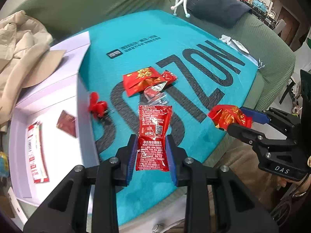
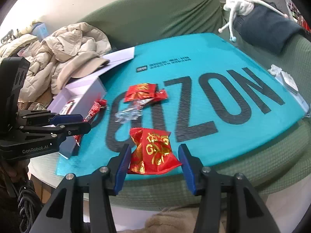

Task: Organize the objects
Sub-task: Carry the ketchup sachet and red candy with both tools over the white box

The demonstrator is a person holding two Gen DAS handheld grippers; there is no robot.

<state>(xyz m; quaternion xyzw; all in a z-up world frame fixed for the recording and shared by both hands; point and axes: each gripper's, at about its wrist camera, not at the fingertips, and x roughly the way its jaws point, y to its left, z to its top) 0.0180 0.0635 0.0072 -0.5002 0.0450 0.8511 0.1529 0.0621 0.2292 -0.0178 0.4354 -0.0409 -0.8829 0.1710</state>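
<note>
My left gripper (image 1: 152, 143) is shut on a red Heinz ketchup packet (image 1: 154, 128), which stands upright between the blue pads above the teal mat (image 1: 194, 38). In the right wrist view the left gripper (image 2: 85, 120) comes in from the left, with the ketchup packet (image 2: 94, 108) edge-on. My right gripper (image 2: 153, 155) is shut on a red snack packet with gold print (image 2: 153, 149), held over the mat's near edge. The left wrist view shows the right gripper (image 1: 234, 117) at the right with that snack packet (image 1: 227, 116). An open white box (image 1: 50, 97) lies left of the mat.
On the mat (image 2: 213, 58) lie another red-and-gold packet (image 1: 142, 79), a clear wrapper (image 1: 155, 95) and a small red piece (image 1: 97, 104). The box (image 2: 85, 89) holds two sachets (image 1: 37, 151). A beige jacket (image 2: 68, 54) and a dark cushion (image 2: 266, 33) lie on the green sofa.
</note>
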